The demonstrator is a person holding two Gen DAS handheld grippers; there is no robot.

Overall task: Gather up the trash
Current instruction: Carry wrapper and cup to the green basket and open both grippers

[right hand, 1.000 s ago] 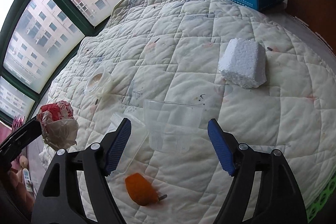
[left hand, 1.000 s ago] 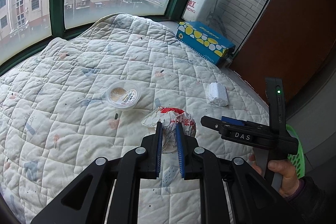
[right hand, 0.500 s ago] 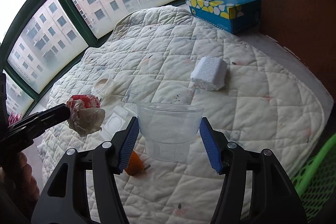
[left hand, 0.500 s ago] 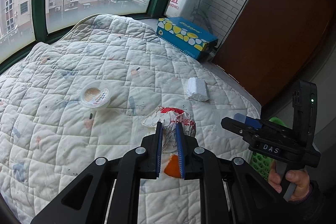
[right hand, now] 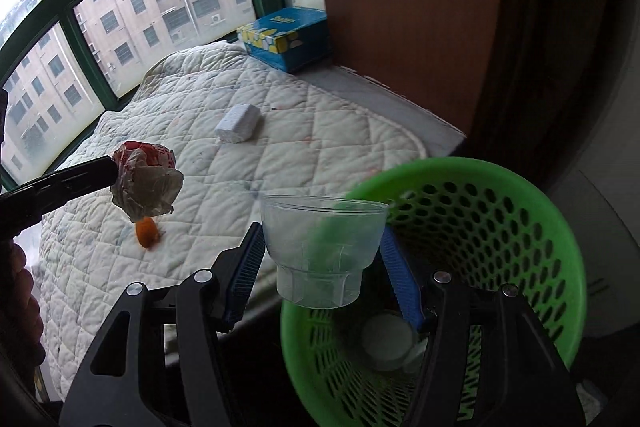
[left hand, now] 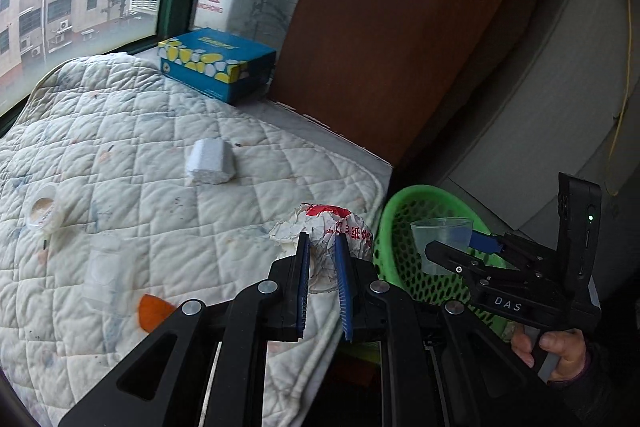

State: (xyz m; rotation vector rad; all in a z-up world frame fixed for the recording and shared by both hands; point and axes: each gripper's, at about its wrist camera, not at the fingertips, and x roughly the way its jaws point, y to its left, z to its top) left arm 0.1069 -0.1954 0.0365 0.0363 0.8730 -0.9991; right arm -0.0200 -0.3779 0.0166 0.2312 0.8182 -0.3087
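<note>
My left gripper is shut on a crumpled white and red wrapper, held in the air over the quilt's right edge; it also shows in the right wrist view. My right gripper is shut on a clear plastic cup, held upright above the rim of a green mesh basket. The cup and basket also show in the left wrist view. A white lid lies in the basket's bottom.
On the white quilt lie a white foam block, a small round tub, a clear container and an orange scrap. A blue and yellow box stands by the window. A brown panel rises at the right.
Both grippers have swung to the right, off the middle of the quilt toward the green basket. The right gripper has closed on the clear cup and lifted it over the basket.
</note>
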